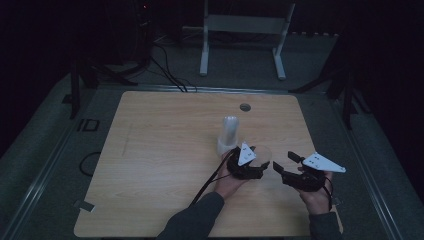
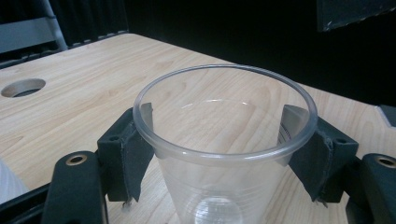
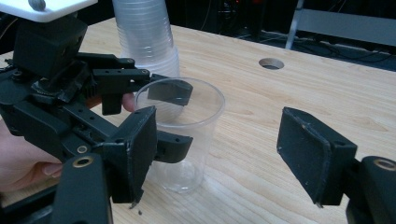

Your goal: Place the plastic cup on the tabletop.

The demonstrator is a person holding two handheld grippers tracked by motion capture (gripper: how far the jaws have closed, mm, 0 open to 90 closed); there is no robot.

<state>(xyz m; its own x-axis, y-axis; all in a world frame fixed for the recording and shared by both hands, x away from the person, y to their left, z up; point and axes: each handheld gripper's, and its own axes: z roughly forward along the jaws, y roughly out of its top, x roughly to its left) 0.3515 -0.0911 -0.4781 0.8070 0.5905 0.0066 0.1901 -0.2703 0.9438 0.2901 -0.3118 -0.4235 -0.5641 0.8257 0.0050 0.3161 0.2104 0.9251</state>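
While the clear plastic cup [image 2: 224,154] stands upright on the wooden table [image 1: 160,150], the left gripper [image 1: 252,161] has it between its two black pads [image 2: 128,154], one on each side of the wall just under the rim. In the left gripper view the pads look to be at the wall, yet the cup keeps its round shape; whether they press or only touch I cannot tell for sure, so I judge this a light hold at most.

In the high view the cup sits just right of the table's centre, with the stack of cups [image 1: 229,135] at about eleven o'clock from it, close by but apart. The cable hole [image 1: 245,107] lies farther off at twelve o'clock.

The right gripper [image 1: 285,161] hangs at three o'clock from the cup, near it, jaws spread wide and holding nothing; in the right gripper view the cup [image 3: 182,135] stands at about ten o'clock from its own fingertips, beyond the near pad [image 3: 135,149].

The cup's long axis runs straight up, open mouth on top. The left hand is plainly the nearer one, so any lift or shift of the cup falls to it; the right would have to travel toward nine o'clock to reach the wall.
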